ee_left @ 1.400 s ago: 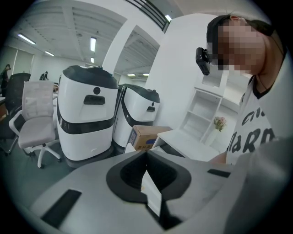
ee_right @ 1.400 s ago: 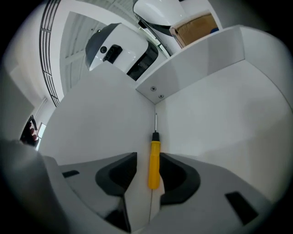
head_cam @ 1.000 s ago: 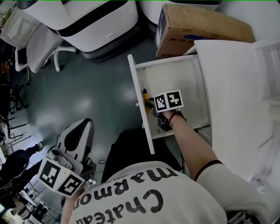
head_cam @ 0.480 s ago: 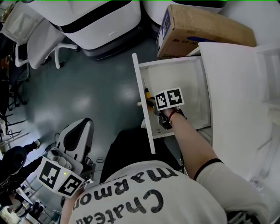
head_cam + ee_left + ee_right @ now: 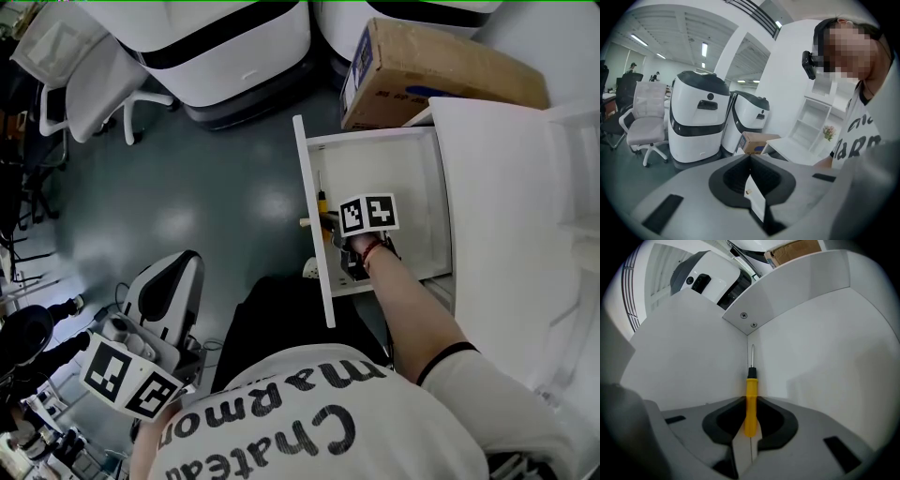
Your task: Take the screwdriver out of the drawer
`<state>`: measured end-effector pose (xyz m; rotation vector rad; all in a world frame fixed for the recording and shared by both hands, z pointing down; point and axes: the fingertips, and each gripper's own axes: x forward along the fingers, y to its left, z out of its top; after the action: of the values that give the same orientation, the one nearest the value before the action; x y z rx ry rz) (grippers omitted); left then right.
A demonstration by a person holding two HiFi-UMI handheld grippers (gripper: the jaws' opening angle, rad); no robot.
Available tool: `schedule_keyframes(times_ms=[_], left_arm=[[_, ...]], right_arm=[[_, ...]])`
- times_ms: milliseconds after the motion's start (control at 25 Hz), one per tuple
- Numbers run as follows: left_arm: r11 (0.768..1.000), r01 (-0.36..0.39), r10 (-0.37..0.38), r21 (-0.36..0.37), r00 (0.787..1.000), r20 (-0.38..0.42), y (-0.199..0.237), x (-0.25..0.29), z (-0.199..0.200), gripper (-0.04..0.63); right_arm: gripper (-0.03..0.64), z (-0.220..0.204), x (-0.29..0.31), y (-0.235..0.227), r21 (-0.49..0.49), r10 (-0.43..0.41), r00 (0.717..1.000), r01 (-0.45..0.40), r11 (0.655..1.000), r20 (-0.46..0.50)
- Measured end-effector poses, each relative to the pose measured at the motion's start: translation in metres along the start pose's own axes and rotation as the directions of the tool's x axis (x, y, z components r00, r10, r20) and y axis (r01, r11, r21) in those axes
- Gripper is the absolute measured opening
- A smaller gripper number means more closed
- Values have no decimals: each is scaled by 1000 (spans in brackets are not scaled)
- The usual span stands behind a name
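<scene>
Reaching down into the open white drawer (image 5: 375,139), the right gripper (image 5: 330,223) has got itself onto the screwdriver (image 5: 322,200), which sits inside the drawer hard against the front panel on its 9 o'clock side, in the head view. From the right gripper view you can see it nicely: the yellow handle (image 5: 750,390) runs straight up the seam where two white drawer faces meet, and the thin metal shaft points to 12 o'clock. The butt end of the handle sits right between the jaw tips. Those jaws have just been closing and now stand narrow, with a pad up against each side of the handle as far as I can make out. The screwdriver is not lifted out yet; it lies along the seam. At 12 o'clock of that view there's a white panel with two small screws (image 5: 748,319) in it. The left gripper (image 5: 750,159) is way off at about 7 o'clock in the head view, well apart from the drawer, and its own view shows the jaws brought together with nothing in them, just looking out across the room. Other stuff around: a cardboard box (image 5: 441,66) on the floor at 12 o'clock of the drawer, just beside the white desk top (image 5: 506,187), two big white-and-black machines (image 5: 216,37) at 11 o'clock, and a white office chair (image 5: 89,80) at 10 o'clock.
</scene>
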<state>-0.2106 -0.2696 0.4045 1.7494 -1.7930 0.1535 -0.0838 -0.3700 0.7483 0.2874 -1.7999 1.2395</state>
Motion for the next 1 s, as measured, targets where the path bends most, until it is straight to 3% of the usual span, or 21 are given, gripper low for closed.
schedule_keyframes(times_ms=[240,440,1000], left_arm=[[1000,10,-10,1,999,34,-9,-3,10,23],[999,33,-35,28,997,71,-22,-8,22,23],[973,202,-218,111,964,150,-84,4,48,23]], right_arm=[[80,-5,-18,-7,75,-42,999,40,996,25],[80,-10,-40,-10,78,-75,996,71,994,56],[80,-2,-122,-4,85,-115,956,95,992,271]])
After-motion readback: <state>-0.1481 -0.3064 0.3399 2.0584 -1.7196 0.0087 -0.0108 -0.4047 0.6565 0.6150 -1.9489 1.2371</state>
